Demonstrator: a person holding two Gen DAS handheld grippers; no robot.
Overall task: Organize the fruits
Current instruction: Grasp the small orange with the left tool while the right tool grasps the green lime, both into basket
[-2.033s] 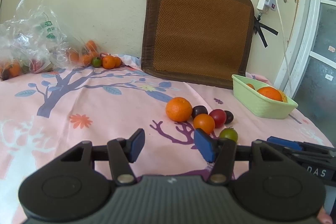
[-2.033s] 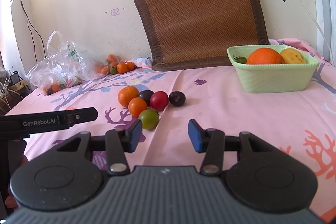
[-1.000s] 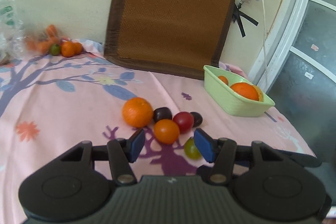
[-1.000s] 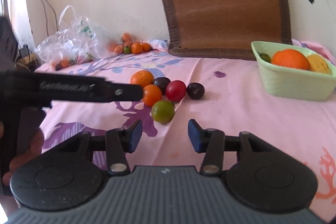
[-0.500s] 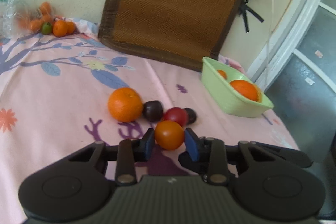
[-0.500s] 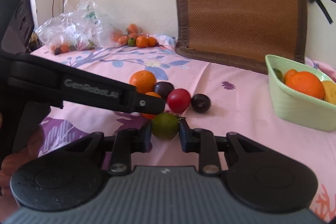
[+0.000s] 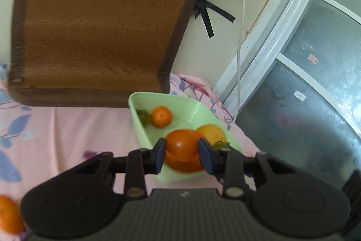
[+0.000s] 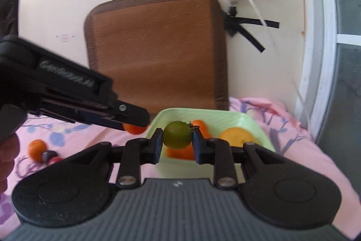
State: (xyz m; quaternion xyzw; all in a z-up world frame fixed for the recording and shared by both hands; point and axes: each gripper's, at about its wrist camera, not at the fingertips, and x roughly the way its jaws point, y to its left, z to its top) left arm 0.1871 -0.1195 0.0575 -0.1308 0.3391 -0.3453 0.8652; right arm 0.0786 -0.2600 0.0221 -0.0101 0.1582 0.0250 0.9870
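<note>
An orange tomato [image 7: 181,146] is being clenched in the left tongs [image 7: 181,156] and a green tomato [image 8: 177,134] in the right tongs [image 8: 176,146]; both, lifted off the bedspread, are now being carried over the green basin [image 7: 144,125] for dropping.

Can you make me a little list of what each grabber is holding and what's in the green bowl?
left gripper: shut on the orange tomato, held above the near end of the bowl
right gripper: shut on the green tomato, held in front of the bowl
green bowl: on the pink cloth, in front of the brown mat
in the bowl: a small orange fruit, a big orange partly hidden, a yellow fruit, something green
left on the cloth: an orange and dark fruits
</note>
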